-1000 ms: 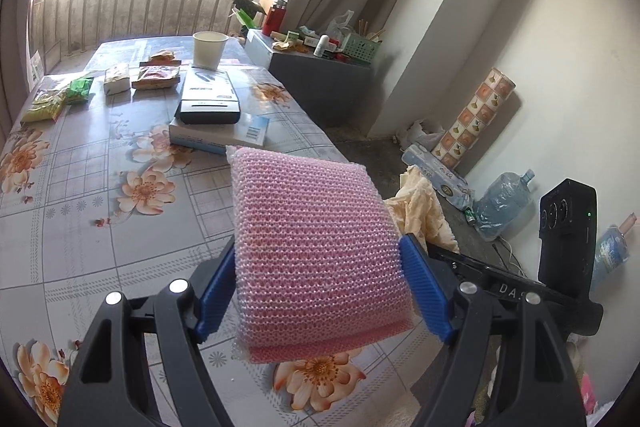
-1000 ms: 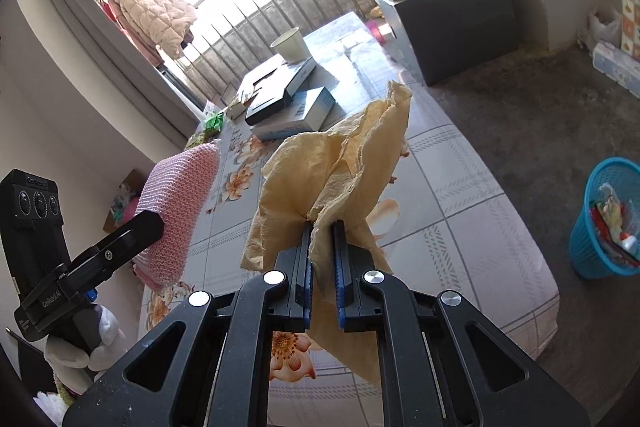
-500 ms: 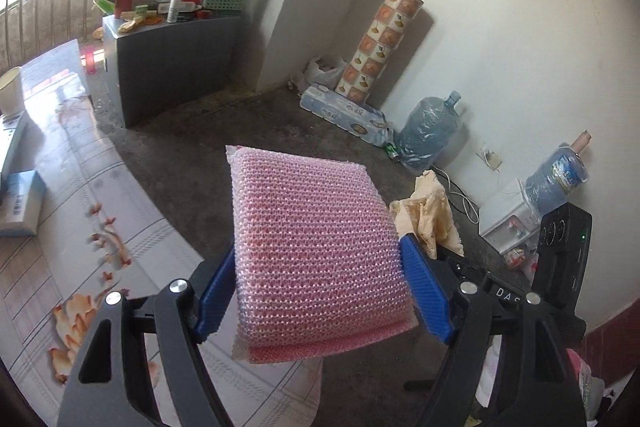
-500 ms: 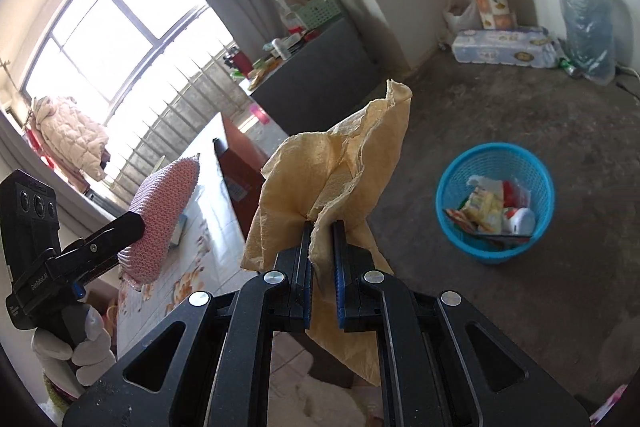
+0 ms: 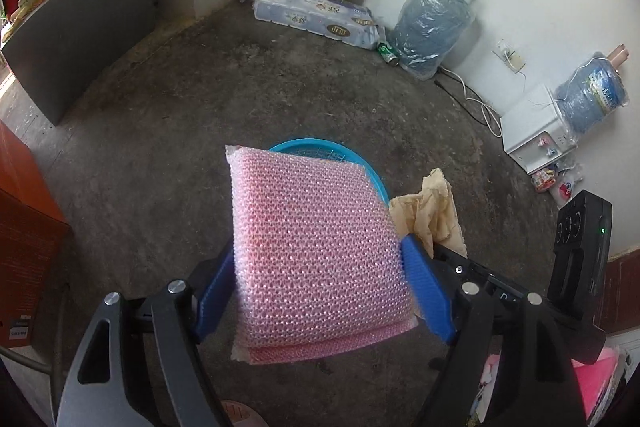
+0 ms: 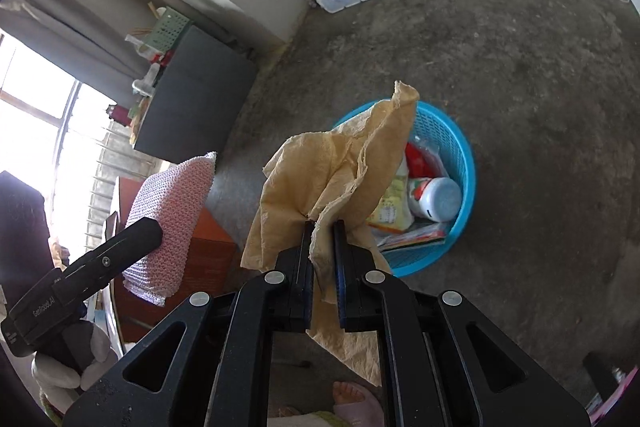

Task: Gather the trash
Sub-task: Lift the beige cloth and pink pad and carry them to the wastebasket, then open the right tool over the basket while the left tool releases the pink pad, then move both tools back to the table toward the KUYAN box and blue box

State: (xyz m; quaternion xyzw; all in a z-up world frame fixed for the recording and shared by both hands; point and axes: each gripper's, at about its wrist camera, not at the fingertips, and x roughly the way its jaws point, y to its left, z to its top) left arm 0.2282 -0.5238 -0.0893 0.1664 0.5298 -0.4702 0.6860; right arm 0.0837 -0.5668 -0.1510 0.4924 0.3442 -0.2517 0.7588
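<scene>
Gripping a pink bubble-wrap pad [image 5: 320, 251] by its sides, the left gripper [image 5: 320, 291] stands wide, holding it over the blue basket [image 5: 360, 163]. The right gripper [image 6: 322, 247], nearly closed, pinches a crumpled tan paper [image 6: 340, 171] just above that basket's near rim (only the right wrist view shows its contents, a white bottle [image 6: 434, 197] and wrappers).

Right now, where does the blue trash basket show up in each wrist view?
Left wrist: only the far rim of the blue trash basket shows at centre, mostly hidden behind the pink bubble-wrap pad.
Right wrist: basket right of centre, open and holding trash, partly behind the yellow paper.
Shared landmark: the tissue-roll pack against the wall.
</scene>
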